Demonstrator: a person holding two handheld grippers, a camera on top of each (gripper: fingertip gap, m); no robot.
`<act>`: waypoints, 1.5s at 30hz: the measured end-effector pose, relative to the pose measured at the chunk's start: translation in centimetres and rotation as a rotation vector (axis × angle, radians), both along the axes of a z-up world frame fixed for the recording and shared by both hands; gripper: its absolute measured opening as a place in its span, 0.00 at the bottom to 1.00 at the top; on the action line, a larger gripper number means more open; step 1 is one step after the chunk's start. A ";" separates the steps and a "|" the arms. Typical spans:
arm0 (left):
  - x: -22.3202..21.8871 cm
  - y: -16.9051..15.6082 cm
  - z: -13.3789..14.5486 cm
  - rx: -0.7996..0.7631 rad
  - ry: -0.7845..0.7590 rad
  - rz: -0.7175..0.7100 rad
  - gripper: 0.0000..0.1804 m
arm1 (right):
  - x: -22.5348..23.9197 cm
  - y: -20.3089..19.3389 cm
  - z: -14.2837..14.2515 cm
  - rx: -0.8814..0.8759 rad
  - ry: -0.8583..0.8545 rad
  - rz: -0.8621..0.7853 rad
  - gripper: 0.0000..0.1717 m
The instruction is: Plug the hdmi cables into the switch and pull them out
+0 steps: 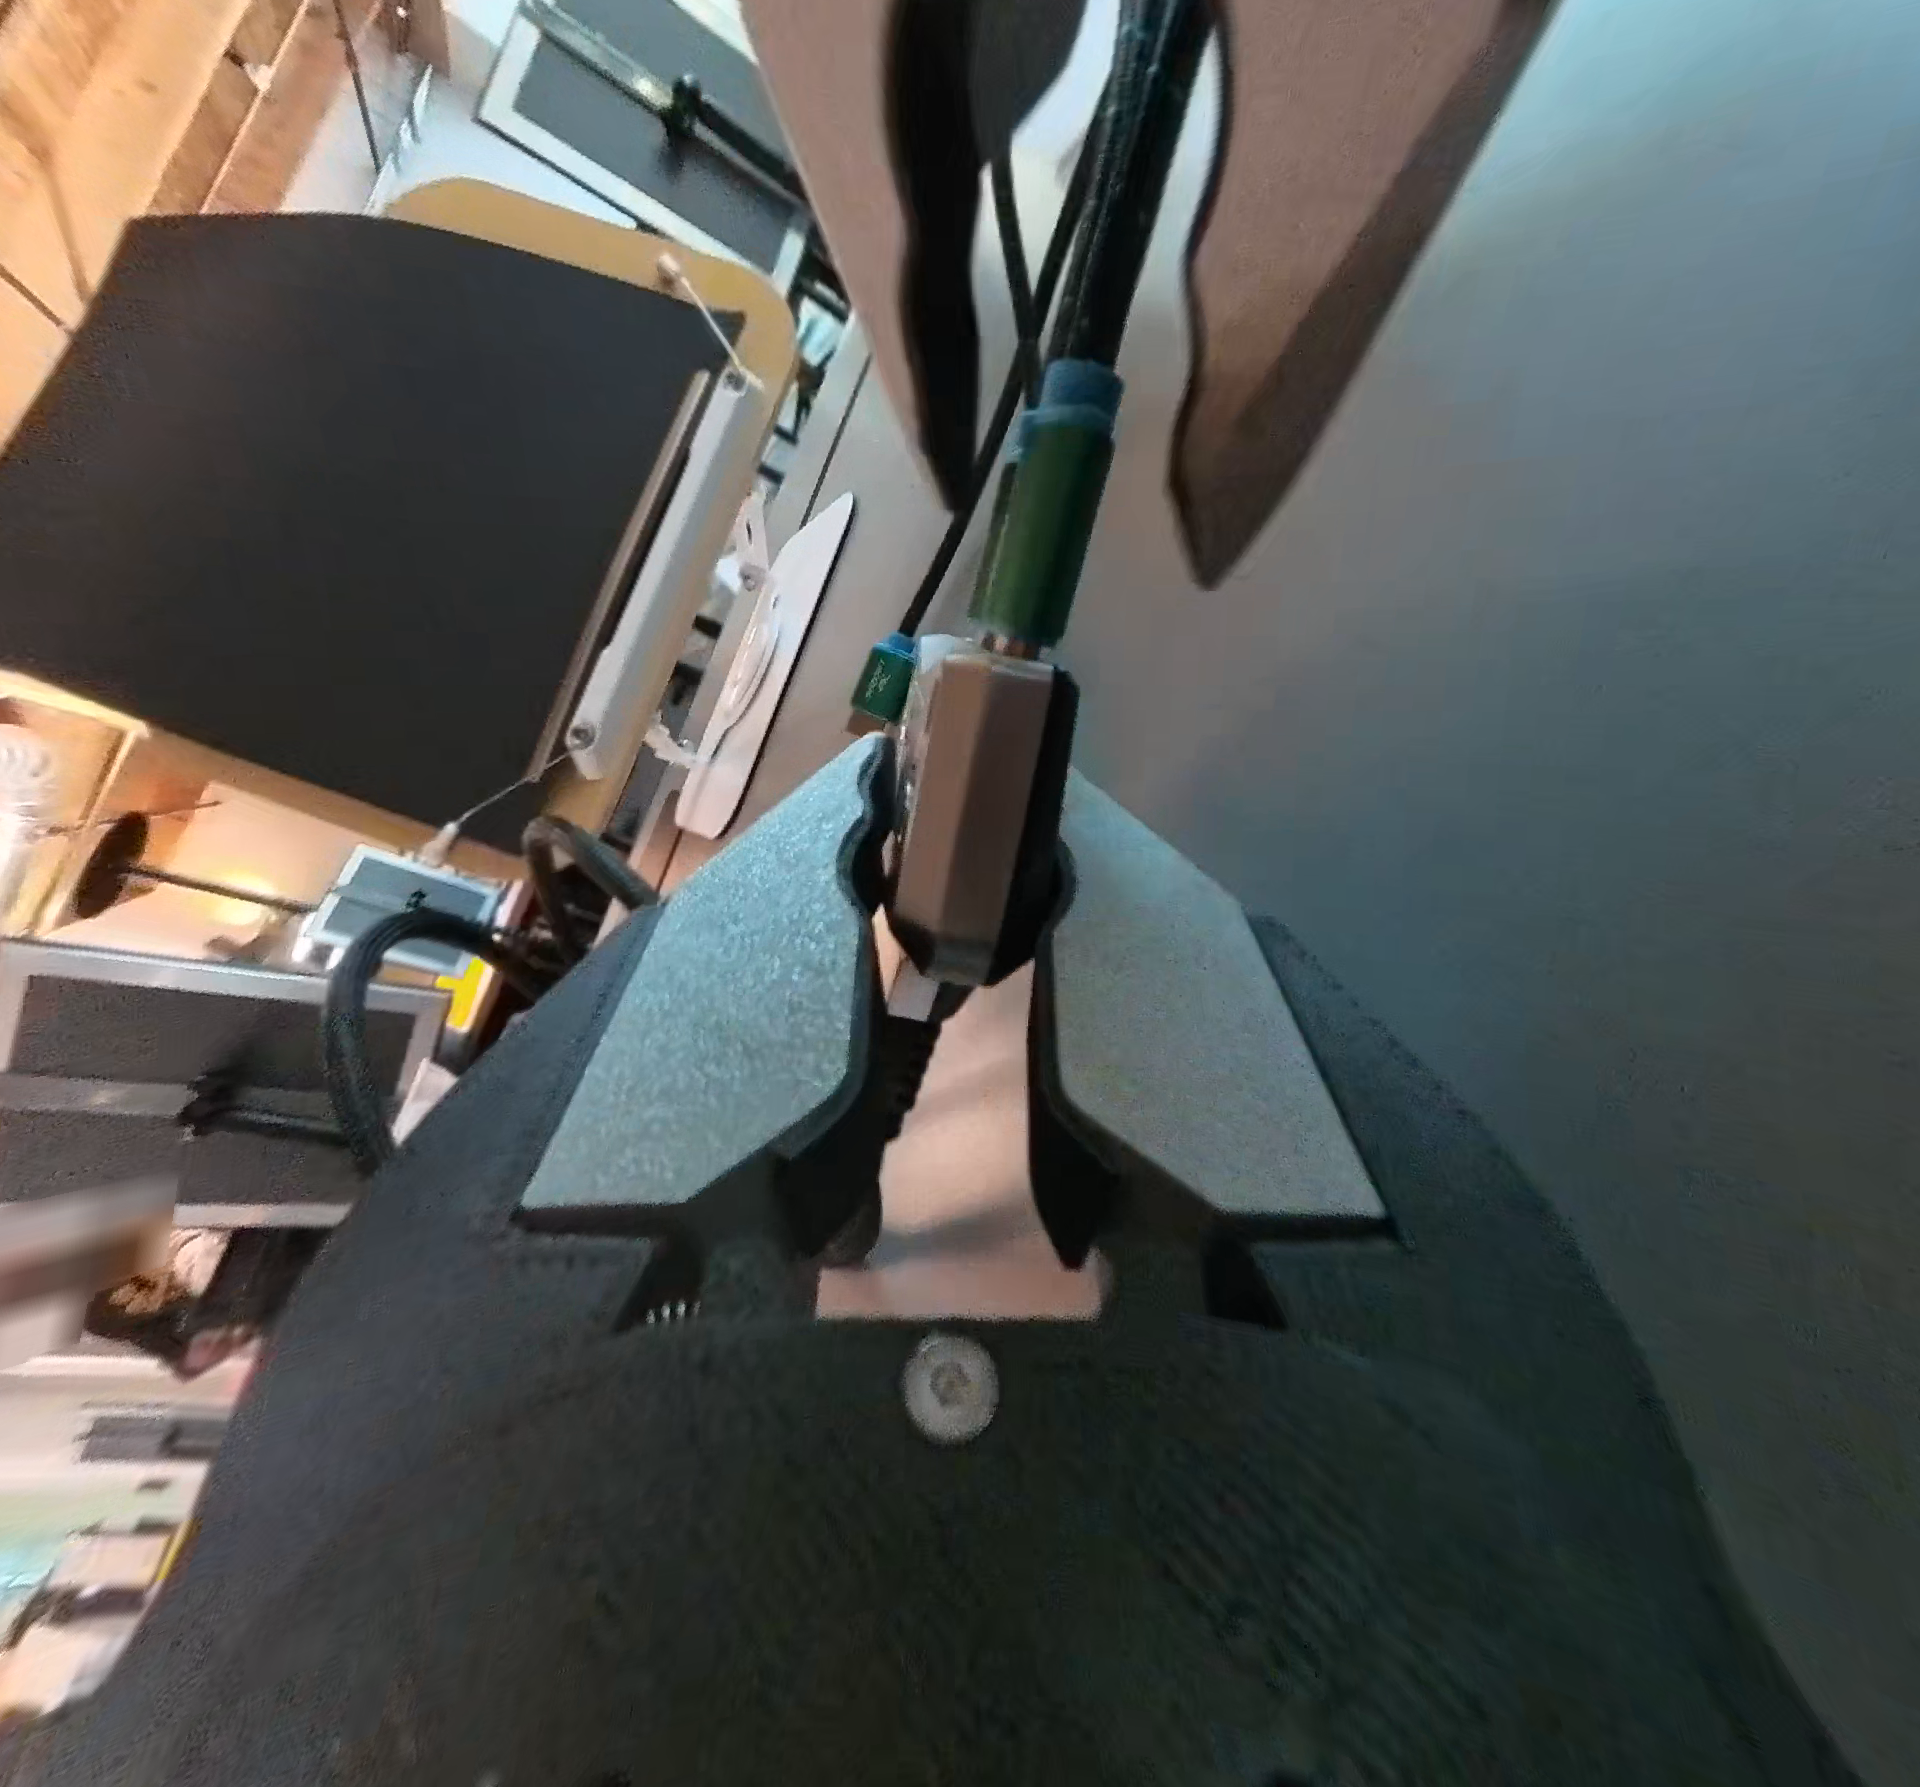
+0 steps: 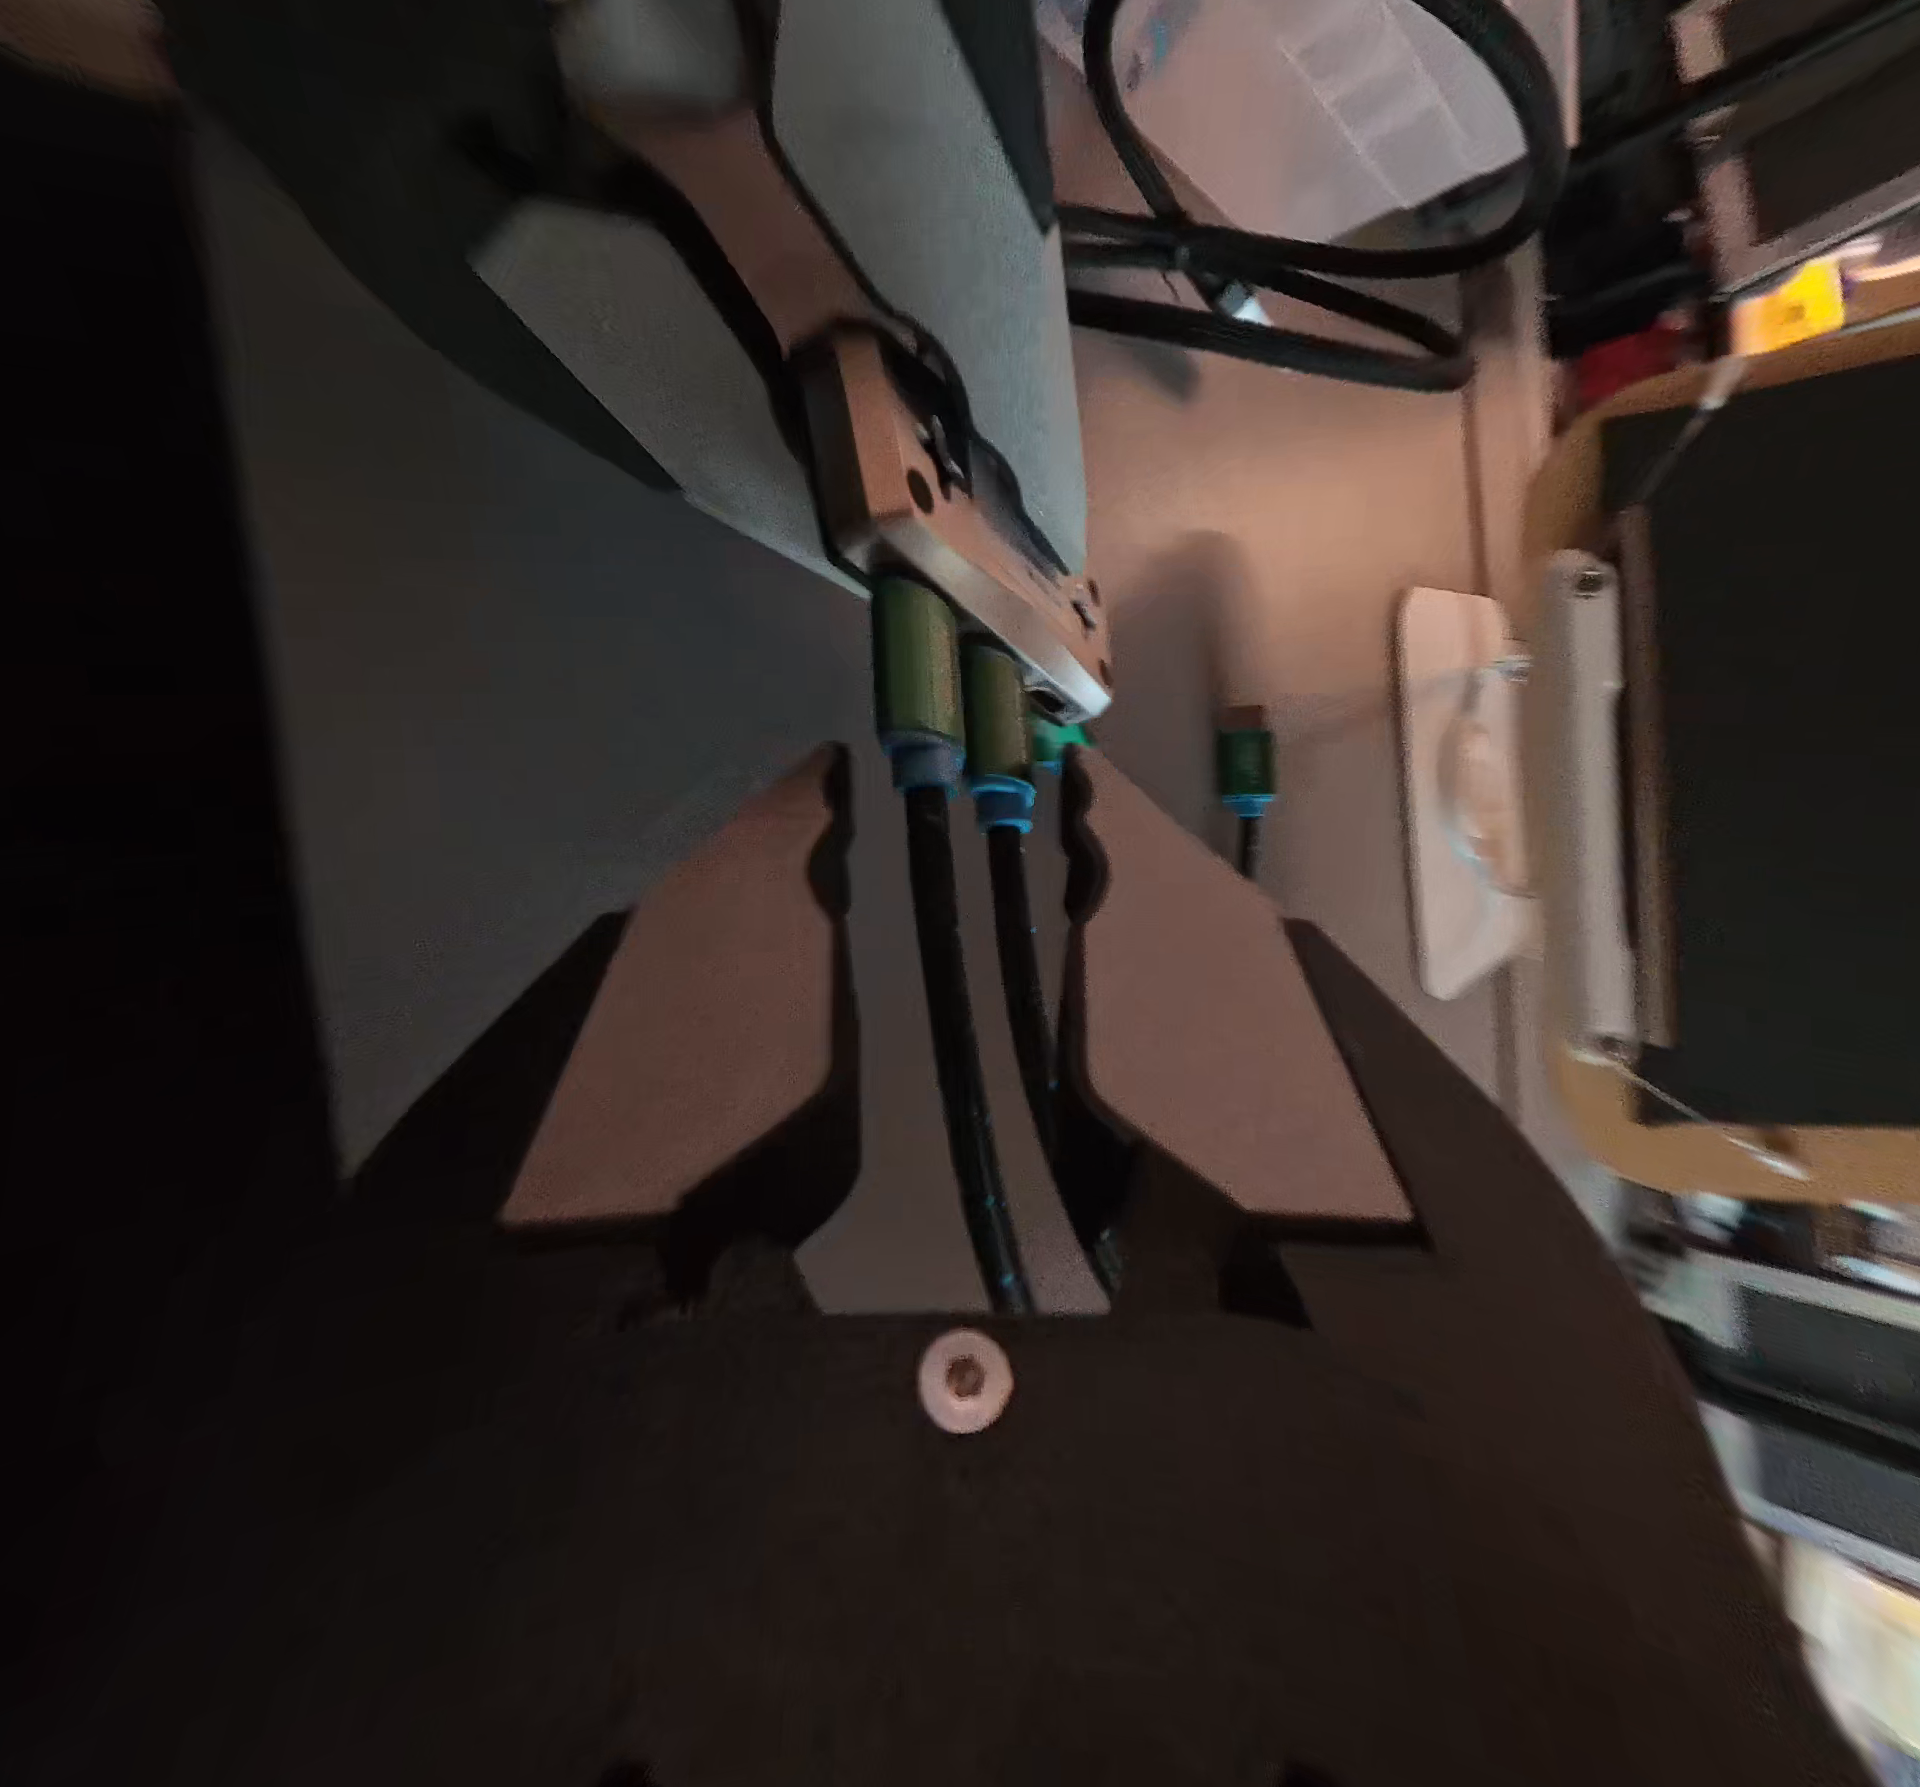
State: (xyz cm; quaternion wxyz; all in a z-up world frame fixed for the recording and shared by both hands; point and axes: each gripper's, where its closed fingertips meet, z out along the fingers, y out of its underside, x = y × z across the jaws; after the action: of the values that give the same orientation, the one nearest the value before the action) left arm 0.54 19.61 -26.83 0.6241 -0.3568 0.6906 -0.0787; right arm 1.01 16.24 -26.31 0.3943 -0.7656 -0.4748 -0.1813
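1. The left tongs (image 1: 971, 864) have grey, grainy pads with scalloped black tips, and they are clamped on the switch (image 1: 977, 802), a small boxy metal block with bevelled edges, held clear of the surface (image 1: 1558, 802).
2. Two green metallic HDMI plugs (image 2: 914, 672) with blue collars sit in the switch side by side; their black braided cables (image 2: 951, 1010) run back between the right tongs' fingers.
3. A third green plug (image 2: 1049, 740) shows just under the switch's corner, mostly hidden, so I cannot tell whether it is seated.
4. The right tongs (image 2: 956, 802) stand apart, both pads clear of the two cables passing between them.
5. A fourth green plug (image 2: 1244, 755) lies loose on the smooth pale surface, well apart from the switch.
6. Further right lies a flat white rounded plate (image 2: 1455, 802), then a dark panel (image 2: 1787, 750) with a tan wooden edge. A black cable loop (image 2: 1330, 75) lies beyond.
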 end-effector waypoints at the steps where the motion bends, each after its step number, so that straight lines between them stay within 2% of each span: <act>1: 0.0 -0.2 0.1 -0.007 -0.006 -0.013 0.13 | 0.5 0.4 -0.1 0.037 -0.067 -0.013 0.10; 3: 0.1 -0.3 0.1 -0.017 -0.013 -0.024 0.13 | 0.9 0.6 0.0 0.079 -0.116 -0.002 0.05; 7: 0.0 -0.7 1.0 -0.002 -0.076 -0.046 0.15 | 1.6 0.2 0.3 0.000 0.021 -0.002 0.05; 10: -0.1 -1.1 1.3 -0.054 -0.076 -0.076 0.14 | 1.8 -0.1 0.6 -0.021 0.084 0.020 0.05; 12: -0.1 -1.3 1.2 -0.057 -0.065 -0.085 0.13 | 1.4 -0.2 0.5 -0.009 0.064 0.047 0.11; 13: 0.0 -1.5 1.0 -0.060 -0.059 -0.092 0.13 | 0.9 -0.3 0.4 0.000 0.049 0.068 0.21; 14: 0.1 -1.7 0.9 -0.068 -0.054 -0.099 0.13 | 0.3 -0.4 0.3 0.002 0.033 0.085 0.24; 18: 0.4 -3.8 1.1 -0.095 -0.066 -0.189 0.13 | -0.2 0.1 -0.2 0.048 -0.104 0.092 0.14; 22: 0.3 -4.1 1.3 -0.080 -0.080 -0.203 0.12 | 0.0 0.4 -0.3 0.119 -0.233 0.110 0.11; 26: -0.1 -4.2 2.4 -0.076 -0.159 -0.220 0.12 | 1.0 0.1 0.5 0.081 -0.115 0.092 0.11; 30: 0.1 -4.7 1.8 -0.112 -0.107 -0.250 0.11 | 0.9 -0.5 0.1 0.032 -0.014 0.124 0.14; 33: 0.1 -4.6 1.5 -0.084 -0.094 -0.233 0.11 | 0.3 0.0 -0.4 0.088 -0.110 0.133 0.11; 35: 0.0 -4.1 2.2 -0.073 -0.141 -0.200 0.12 | 0.6 0.5 0.1 0.124 -0.153 0.099 0.11; 37: -0.7 -3.6 3.9 -0.031 -0.233 -0.157 0.07 | 2.3 1.2 1.3 0.126 -0.079 -0.021 0.11; 39: -1.7 -3.1 5.3 0.027 -0.322 -0.102 0.00 | 4.6 1.8 4.2 0.194 0.027 -0.106 0.10; 42: -1.6 -2.2 4.6 -0.029 -0.287 -0.056 0.00 | 7.8 1.8 10.3 0.278 0.184 -0.190 0.10; 45: -1.3 -1.9 4.2 -0.014 -0.269 -0.039 0.00 | 11.2 1.1 17.9 0.342 0.252 -0.261 0.10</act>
State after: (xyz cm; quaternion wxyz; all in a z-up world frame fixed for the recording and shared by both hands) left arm -0.78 17.76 -22.59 0.7069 -0.3340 0.6070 -0.1427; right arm 12.24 17.38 -8.43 0.5472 -0.7592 -0.2817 -0.2115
